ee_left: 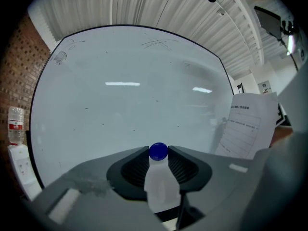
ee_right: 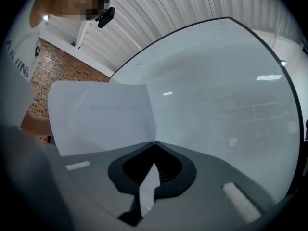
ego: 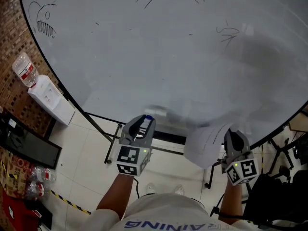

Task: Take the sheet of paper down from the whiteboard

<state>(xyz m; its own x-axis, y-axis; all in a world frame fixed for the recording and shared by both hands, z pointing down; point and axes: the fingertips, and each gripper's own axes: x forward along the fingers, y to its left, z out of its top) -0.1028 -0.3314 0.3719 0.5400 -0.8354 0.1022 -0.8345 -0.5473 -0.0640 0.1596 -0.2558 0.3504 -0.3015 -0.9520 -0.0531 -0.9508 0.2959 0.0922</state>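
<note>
Right gripper is pinching its jaws tight together on one edge of the sheet of paper. The sheet is already hanging clear of the board, down by its lower edge. Left gripper is clamping a blue-capped white piece between its jaw tips. I'm guessing it's the magnet pin, but can't say for sure.

For this bit I'd say it's all about drawing the sheet straight back. Grip stays firm, since it's only catching an edge and the paper is flopping. The left one should be staying out of the sheet's way.

Counting: two grippers, one sheet, one blue-capped piece. Behind them there's one whiteboard, and off to its left one water dispenser carrying one bottle.
</note>
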